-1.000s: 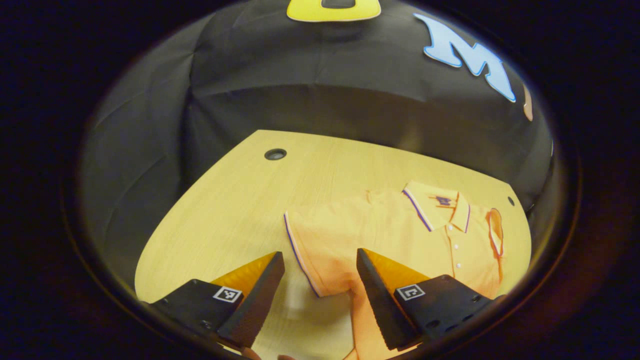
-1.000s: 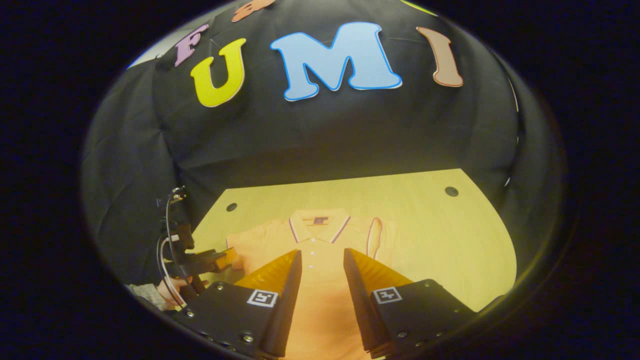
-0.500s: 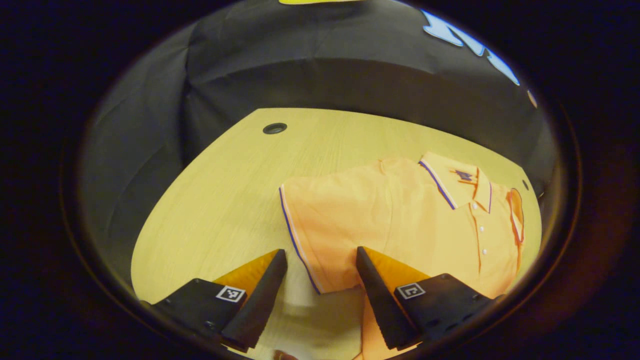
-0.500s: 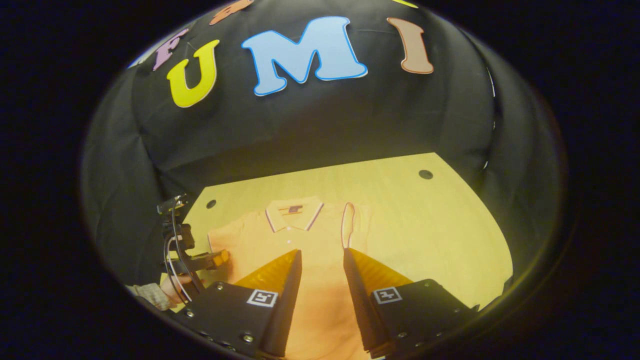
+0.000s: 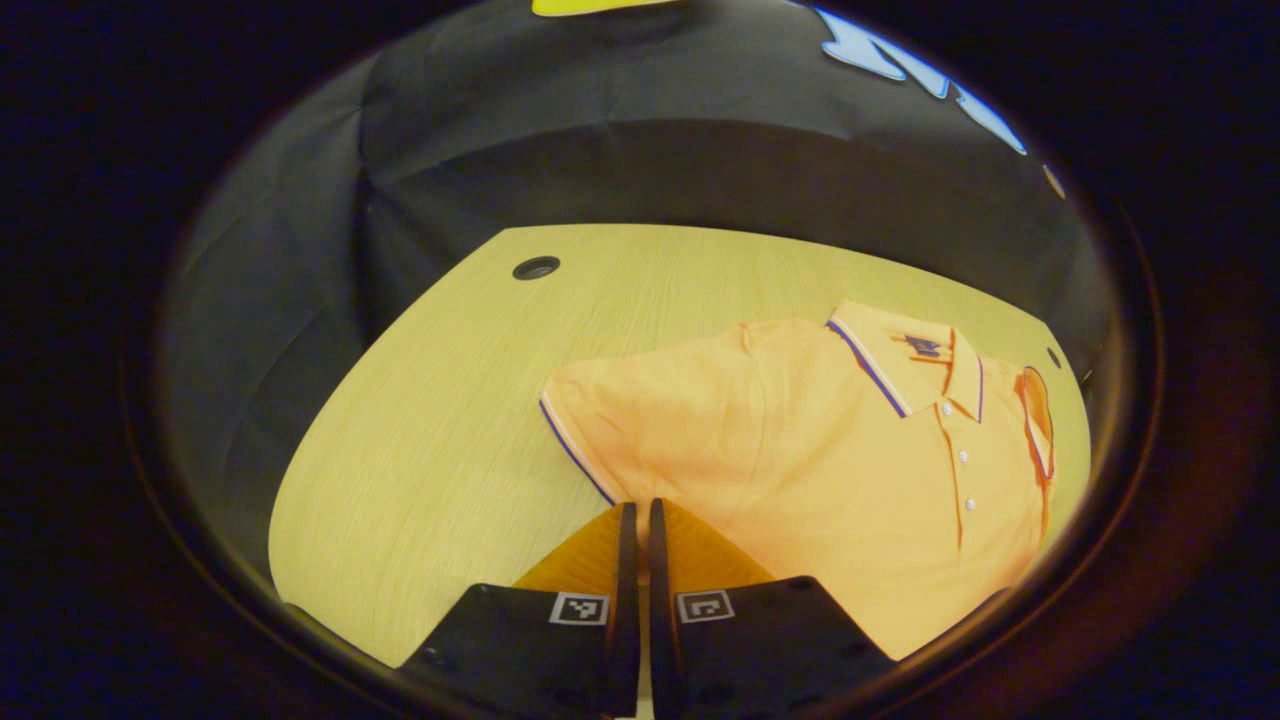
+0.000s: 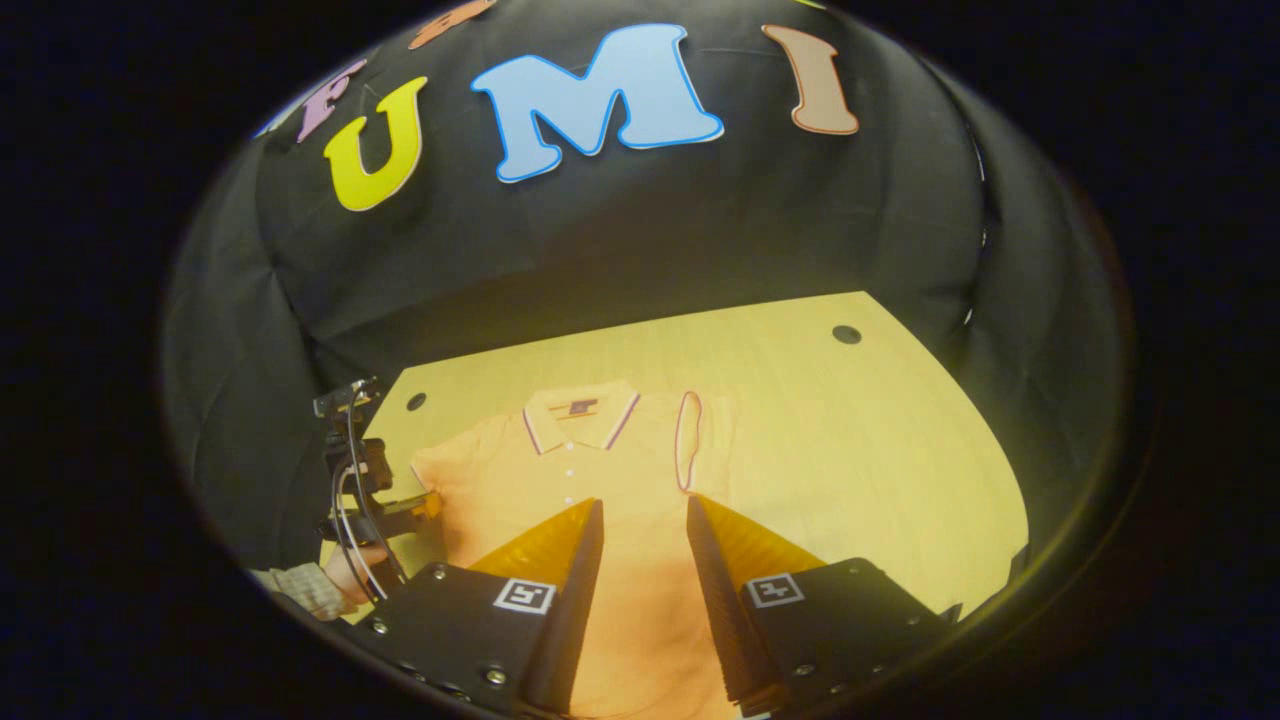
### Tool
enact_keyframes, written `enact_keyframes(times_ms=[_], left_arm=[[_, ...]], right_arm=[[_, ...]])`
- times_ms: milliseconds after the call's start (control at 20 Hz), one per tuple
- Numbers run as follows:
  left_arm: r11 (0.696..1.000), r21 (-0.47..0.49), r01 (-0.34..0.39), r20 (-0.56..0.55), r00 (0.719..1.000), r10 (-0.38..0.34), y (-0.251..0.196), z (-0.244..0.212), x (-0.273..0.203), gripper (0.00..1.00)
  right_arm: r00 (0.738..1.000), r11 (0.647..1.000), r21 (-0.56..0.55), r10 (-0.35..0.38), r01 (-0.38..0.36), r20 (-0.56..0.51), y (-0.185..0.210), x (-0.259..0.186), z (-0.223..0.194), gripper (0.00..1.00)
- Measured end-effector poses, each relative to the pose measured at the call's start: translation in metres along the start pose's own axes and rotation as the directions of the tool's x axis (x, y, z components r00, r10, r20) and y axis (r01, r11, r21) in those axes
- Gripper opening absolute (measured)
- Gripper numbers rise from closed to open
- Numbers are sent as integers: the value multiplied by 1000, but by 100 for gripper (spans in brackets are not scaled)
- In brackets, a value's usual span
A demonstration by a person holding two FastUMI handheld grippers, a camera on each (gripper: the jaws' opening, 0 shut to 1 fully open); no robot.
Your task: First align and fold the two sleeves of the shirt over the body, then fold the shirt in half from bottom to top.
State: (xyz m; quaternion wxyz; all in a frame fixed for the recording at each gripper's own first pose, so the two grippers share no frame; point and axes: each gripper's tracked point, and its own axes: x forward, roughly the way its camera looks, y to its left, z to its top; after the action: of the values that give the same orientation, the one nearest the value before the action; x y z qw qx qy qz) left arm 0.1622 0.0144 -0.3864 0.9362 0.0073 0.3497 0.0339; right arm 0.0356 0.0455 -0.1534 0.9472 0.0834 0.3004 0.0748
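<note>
Orange polo shirt (image 5: pixel 800 440) lies flat on the bench (image 5: pixel 440 400), front up, collar (image 5: pixel 900 355) toward the booth's back wall, hem toward me; long axis runs from me to the wall. In the right gripper view the shirt (image 6: pixel 600 480) sits left of the bench's middle, its right sleeve (image 6: pixel 688 452) already folded over the body, trimmed cuff lying just right of the button placket. The left sleeve (image 5: pixel 610 420) is spread out sideways, its striped cuff edge slanting down toward my left tongs (image 5: pixel 637 525). Those tongs have gone from wide apart half a second ago to nearly closed at the sleeve's lower corner; whether cloth is pinched between the tips I cannot tell. My right tongs (image 6: pixel 640 520) hang over the shirt's lower body, fingers apart at a moderate gap, holding nothing, much as before. Right gripper view also shows the left tongs (image 6: pixel 425 505) at the sleeve edge, with a hand (image 6: pixel 350 570) and cables behind. Round holes (image 5: pixel 536 268) in the bench corners, well apart from the shirt.
</note>
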Motion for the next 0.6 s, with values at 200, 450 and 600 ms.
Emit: enact_keyframes(times_ms=[200, 450, 600], left_arm=[[997, 75, 9, 54, 998, -13, -20, 22, -8, 11], [938, 327, 115, 160, 971, -175, -112, 53, -41, 11], [884, 438, 163, 159, 954, -255, -161, 44, -51, 11]], right_arm=[[1000, 999, 30, -14, 15, -8, -13, -4, -6, 55], [999, 998, 61, -31, 31, -9, -26, -11, -16, 55], [999, 996, 80, -40, 40, -5, -35, -16, -20, 55]])
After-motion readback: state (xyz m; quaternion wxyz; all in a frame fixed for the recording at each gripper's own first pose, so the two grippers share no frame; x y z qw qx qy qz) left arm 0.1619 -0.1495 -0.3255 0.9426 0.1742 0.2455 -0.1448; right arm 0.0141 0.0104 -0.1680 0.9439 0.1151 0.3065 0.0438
